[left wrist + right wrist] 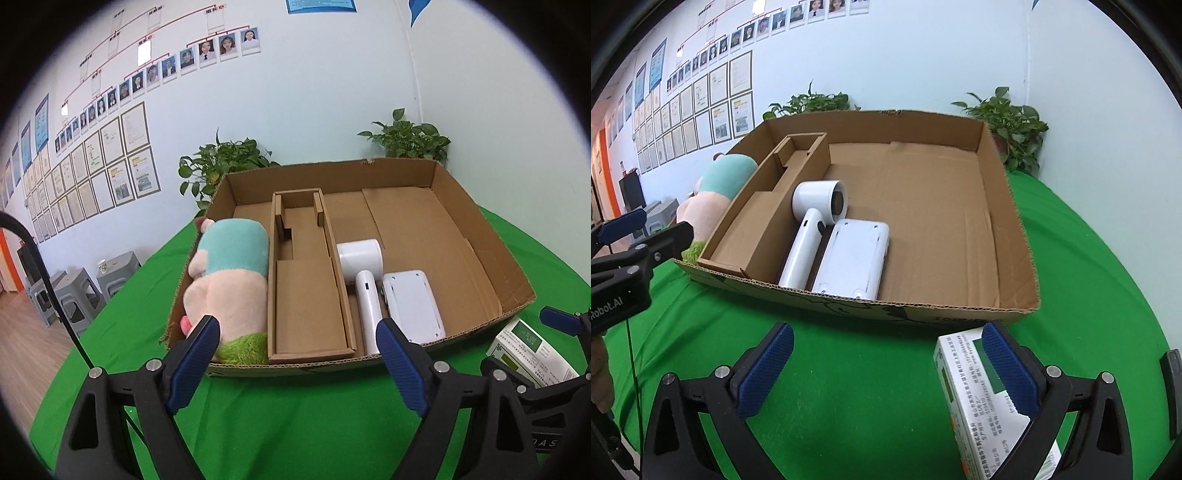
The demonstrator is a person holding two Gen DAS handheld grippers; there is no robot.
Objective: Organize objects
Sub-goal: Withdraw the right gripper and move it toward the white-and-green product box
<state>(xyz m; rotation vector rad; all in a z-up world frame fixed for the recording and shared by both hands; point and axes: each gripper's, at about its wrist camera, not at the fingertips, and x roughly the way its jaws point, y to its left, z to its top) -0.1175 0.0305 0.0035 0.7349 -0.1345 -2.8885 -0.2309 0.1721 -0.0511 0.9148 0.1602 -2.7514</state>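
Office, likely staff room or corridor corner. Pale wall carries staff chart of portrait photos linked by red lines (155, 74), rows of framed certificates and notices (92, 177). Leafy green potted plants (410, 138) behind green-clothed table (295, 424). Grey plastic stools (74, 291) on wood-look floor (26, 343).

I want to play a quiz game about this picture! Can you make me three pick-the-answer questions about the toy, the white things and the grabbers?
1. Where is the plush toy?
A. left end of the cardboard box
B. on a stool
C. under the table

2. How many white things lie in the box?
A. one
B. two
C. four

3. The right hand-held gripper is
A. open
B. shut on the toy
C. shut on a plant

Answers:
1 A, it lies beside the cardboard insert.
2 B, the hair dryer and the flat white device.
3 A, its jaws stand wide apart, the small printed box against just one.
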